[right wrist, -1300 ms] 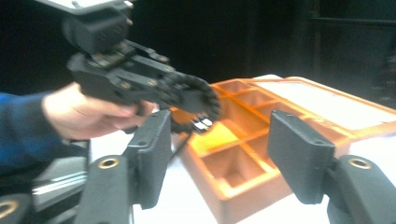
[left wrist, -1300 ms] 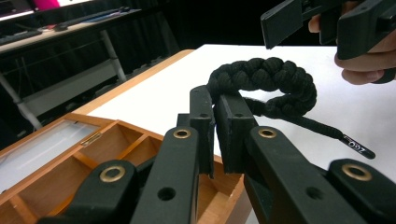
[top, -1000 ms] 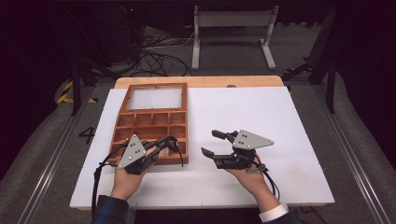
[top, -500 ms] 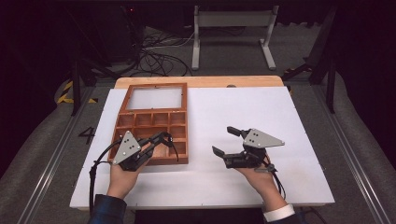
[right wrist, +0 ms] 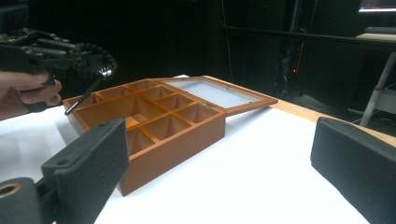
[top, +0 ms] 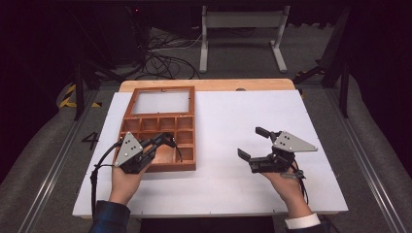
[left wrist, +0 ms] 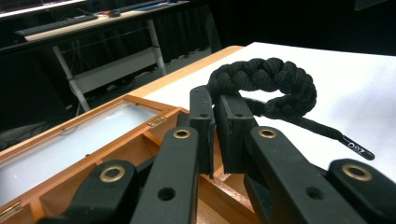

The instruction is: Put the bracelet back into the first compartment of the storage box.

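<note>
My left gripper (top: 165, 140) is shut on a black braided cord bracelet (left wrist: 266, 77) and holds it just above the near compartments of an open wooden box (top: 160, 167). The loop curls past the jaw tips, and a thin tail with a tagged end (left wrist: 357, 148) trails off it. In the right gripper view the bracelet (right wrist: 95, 58) hangs from the left gripper (right wrist: 70, 58) over the box (right wrist: 173, 140). My right gripper (top: 251, 142) rests on the white table right of the box. Its jaws have just been opening and stand wide, with nothing between them.
The box has several small compartments and one larger one. Its glass-paned lid (top: 163, 102) lies flat open at the far side. A white sheet (top: 233, 111) covers the wooden table. Cables and a metal stand (top: 240, 22) sit on the floor beyond the far edge.
My right gripper has slid to the right, away from the box, and its jaws have spread wider. The left gripper keeps the bracelet over the box, almost still.
</note>
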`<state>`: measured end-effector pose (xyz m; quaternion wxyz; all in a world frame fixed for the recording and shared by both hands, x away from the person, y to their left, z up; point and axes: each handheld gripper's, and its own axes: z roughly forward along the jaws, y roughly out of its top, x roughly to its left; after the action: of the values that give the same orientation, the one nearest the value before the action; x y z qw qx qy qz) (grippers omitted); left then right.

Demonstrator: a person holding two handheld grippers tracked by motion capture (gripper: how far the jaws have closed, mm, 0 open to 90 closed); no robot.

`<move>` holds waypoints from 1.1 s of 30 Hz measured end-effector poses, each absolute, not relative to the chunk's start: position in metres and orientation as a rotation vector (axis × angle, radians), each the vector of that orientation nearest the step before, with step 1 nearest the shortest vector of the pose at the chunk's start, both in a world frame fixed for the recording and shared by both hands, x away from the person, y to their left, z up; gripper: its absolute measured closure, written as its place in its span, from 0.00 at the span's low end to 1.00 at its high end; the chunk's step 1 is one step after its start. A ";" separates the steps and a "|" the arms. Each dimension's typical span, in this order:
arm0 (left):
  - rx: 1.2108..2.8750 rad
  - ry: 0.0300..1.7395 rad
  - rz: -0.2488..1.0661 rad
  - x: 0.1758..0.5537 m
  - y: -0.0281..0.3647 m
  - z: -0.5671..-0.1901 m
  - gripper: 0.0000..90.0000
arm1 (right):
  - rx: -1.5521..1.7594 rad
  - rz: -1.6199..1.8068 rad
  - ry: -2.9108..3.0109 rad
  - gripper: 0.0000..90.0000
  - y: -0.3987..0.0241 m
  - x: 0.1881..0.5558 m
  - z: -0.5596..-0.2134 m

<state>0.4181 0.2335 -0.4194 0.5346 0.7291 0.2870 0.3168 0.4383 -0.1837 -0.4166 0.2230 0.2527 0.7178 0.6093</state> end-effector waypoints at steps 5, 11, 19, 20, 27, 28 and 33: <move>1.732 0.711 0.781 0.421 0.241 -0.414 0.94 | 0.694 1.669 1.973 0.04 -0.189 0.439 -0.416; 1.730 0.750 0.802 0.425 0.249 -0.411 0.94 | 0.722 1.686 1.937 0.03 -0.200 0.440 -0.414; 1.711 0.813 0.838 0.433 0.263 -0.407 0.94 | 0.733 1.682 1.916 0.03 -0.207 0.440 -0.413; 1.707 0.823 0.841 0.434 0.265 -0.407 0.94 | 0.734 1.680 1.914 0.03 -0.207 0.440 -0.413; 1.682 0.868 0.863 0.439 0.277 -0.404 0.94 | 0.739 1.682 1.900 0.03 -0.211 0.440 -0.412; 1.682 0.873 0.868 0.440 0.279 -0.403 0.94 | 0.738 1.683 1.898 0.03 -0.211 0.440 -0.412; 1.667 0.907 0.879 0.443 0.287 -0.403 0.94 | 0.743 1.679 1.894 0.03 -0.213 0.440 -0.411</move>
<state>0.4427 0.2872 -0.4028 0.5012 0.6895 0.3754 0.3639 0.4399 -0.2126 -0.4112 0.2493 0.2728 0.6954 0.6163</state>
